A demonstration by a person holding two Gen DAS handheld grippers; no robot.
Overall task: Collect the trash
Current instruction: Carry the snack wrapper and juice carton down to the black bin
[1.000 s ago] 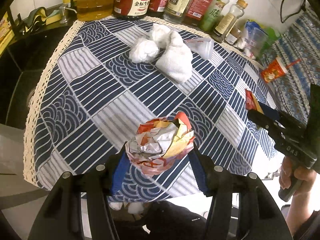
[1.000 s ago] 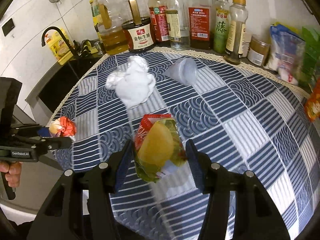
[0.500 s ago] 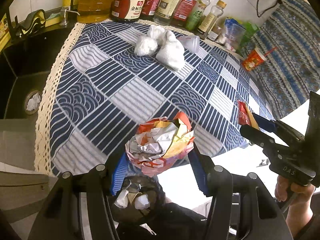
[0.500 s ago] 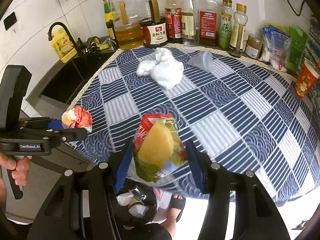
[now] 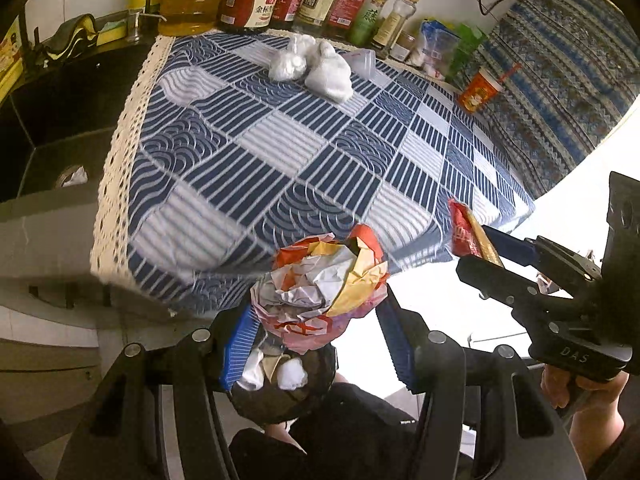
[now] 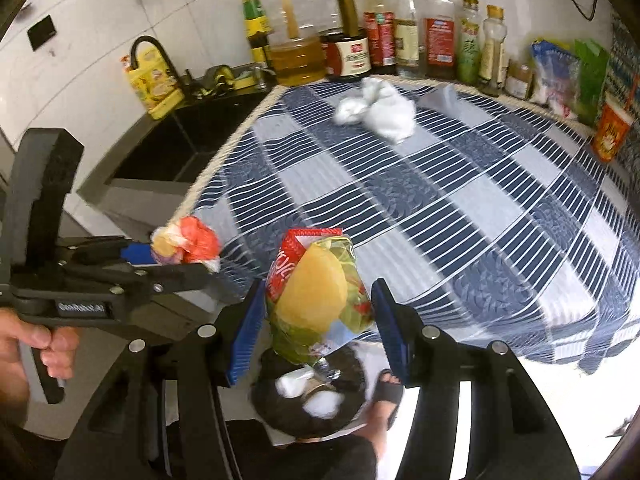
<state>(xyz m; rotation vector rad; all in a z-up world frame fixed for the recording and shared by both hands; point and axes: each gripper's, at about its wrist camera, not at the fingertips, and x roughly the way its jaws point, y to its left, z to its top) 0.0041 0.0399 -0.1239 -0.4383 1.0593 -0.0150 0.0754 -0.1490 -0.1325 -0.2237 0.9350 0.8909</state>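
My left gripper [image 5: 316, 320] is shut on a crumpled red, white and yellow wrapper [image 5: 324, 288], held past the table's front edge above a black trash bin [image 5: 284, 384] with white wads in it. My right gripper [image 6: 318, 320] is shut on a green and red snack bag [image 6: 318, 300] with a yellow chip picture, also above the bin [image 6: 312, 404]. Each gripper shows in the other's view, the right [image 5: 476, 248] and the left [image 6: 188, 256]. White crumpled tissues [image 5: 320, 68] and a clear plastic cup [image 5: 362, 60] lie at the table's far side.
The table [image 5: 280, 152] wears a blue and white patterned cloth. Sauce and oil bottles [image 5: 304, 0] line the back wall. An orange paper cup [image 5: 478, 88] and snack packets stand at the back right. A black sink [image 5: 60, 120] lies to the left. A sandalled foot [image 6: 386, 392] is beside the bin.
Both grippers have drawn back from over the table to beyond its front edge, carrying their trash. The bin has come into view beneath them.
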